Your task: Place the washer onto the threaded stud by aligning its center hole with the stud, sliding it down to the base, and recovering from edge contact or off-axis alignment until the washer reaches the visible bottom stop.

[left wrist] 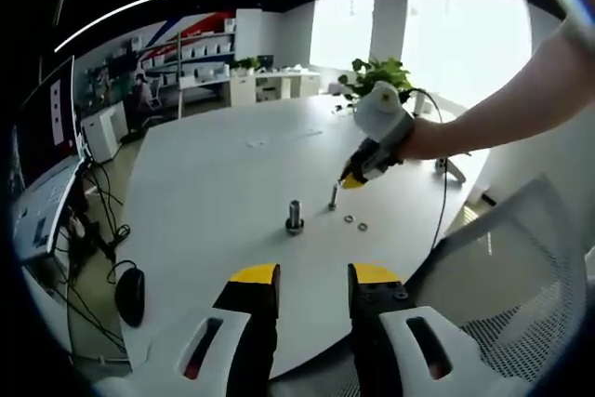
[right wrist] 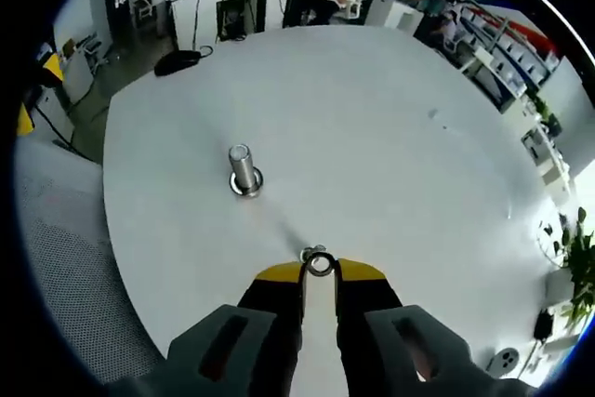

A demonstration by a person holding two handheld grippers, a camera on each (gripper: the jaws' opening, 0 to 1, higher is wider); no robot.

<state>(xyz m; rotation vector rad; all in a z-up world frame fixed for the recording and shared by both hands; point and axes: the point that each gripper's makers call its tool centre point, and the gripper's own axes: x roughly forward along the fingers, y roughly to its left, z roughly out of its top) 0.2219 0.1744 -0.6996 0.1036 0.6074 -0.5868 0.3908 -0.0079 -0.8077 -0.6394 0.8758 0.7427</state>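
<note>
My right gripper [right wrist: 319,270] pinches a washer [right wrist: 319,263] at its tips, above the white table [right wrist: 390,137] and well apart from the threaded stud [right wrist: 244,168]. My left gripper [left wrist: 313,276] hangs open, holding nothing. Two more washers [left wrist: 355,223] lie near the stud.

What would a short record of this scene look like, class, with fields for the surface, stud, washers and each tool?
surface: round white table
stud: upright on the table, with a ring at its base
right tool: shut on a washer, short of the stud
left tool: open, holding nothing
loose washers: two lying on the table near the right tool
small upright bolt: beside them
</note>
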